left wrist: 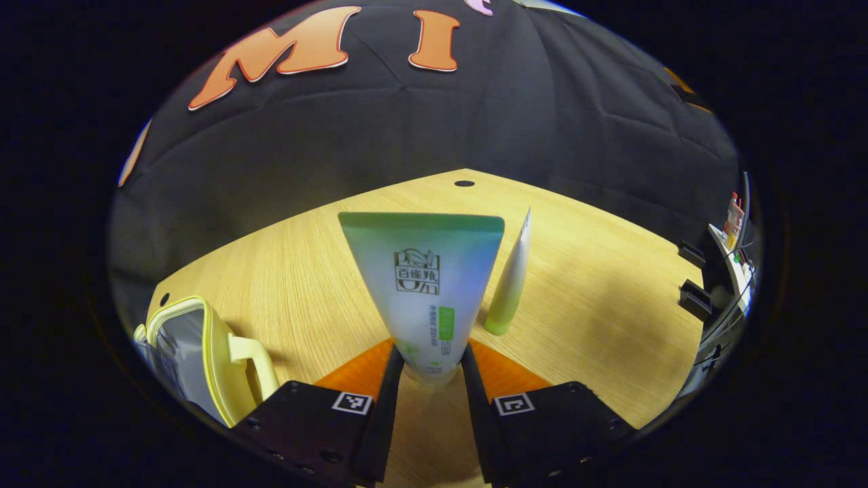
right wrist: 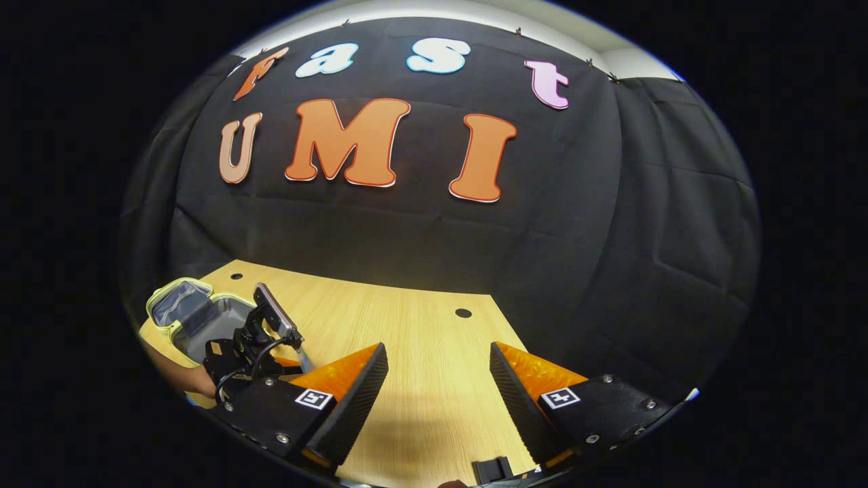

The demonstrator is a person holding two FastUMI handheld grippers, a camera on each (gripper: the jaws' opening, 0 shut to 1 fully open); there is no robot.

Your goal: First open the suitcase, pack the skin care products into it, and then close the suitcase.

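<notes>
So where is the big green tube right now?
In the left gripper view, the big green tube stands between the left gripper fingers, with the smaller tube just right and the yellow suitcase at left.

Table [left wrist: 597, 298]: pale wood-grain top, smooth and matt. Tube [left wrist: 426, 285]: smooth plastic with a soft sheen, printed face. Second tube [left wrist: 510, 285]: the same smooth plastic. Suitcase [left wrist: 203, 352]: glossy hard plastic shell and handle; lining [right wrist: 203, 318] looks like grey cloth. Wall [right wrist: 475, 244]: matt creased cloth.

A light wooden table [right wrist: 434, 352] with small round holes [right wrist: 463, 313] stands before a creased black cloth wall [right wrist: 610, 237].
</notes>
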